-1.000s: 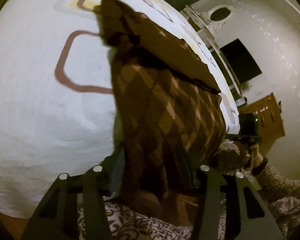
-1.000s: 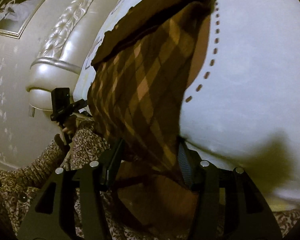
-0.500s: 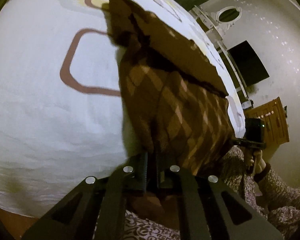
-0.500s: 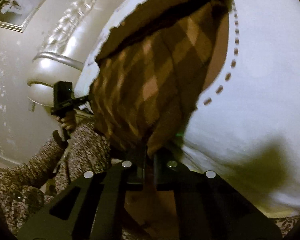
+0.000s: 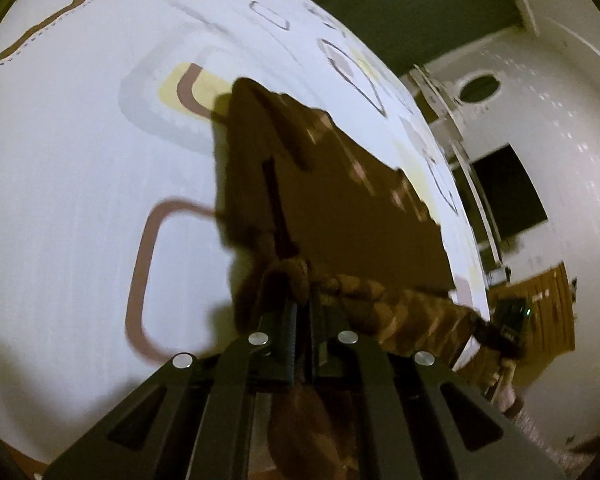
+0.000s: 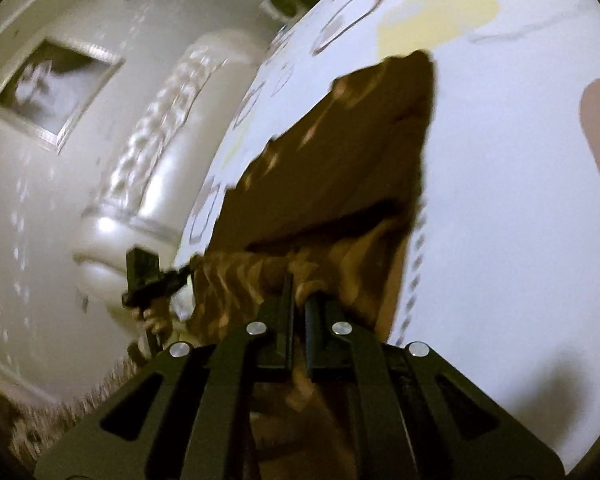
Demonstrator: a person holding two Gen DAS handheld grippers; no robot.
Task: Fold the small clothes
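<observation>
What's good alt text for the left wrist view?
The left gripper is shut on the near edge of a brown diamond-patterned garment, lifting it off a white patterned bedsheet. The right gripper holds the same edge at far right.

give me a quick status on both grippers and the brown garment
Left gripper shut on brown garment, near edge lifted off the bed sheet. Right gripper shut on same edge. Far part lies on sheet. Nothing in the way.

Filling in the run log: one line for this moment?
left gripper: shut on brown garment | right gripper: shut on same edge | garment lifted over bedsheet
</observation>
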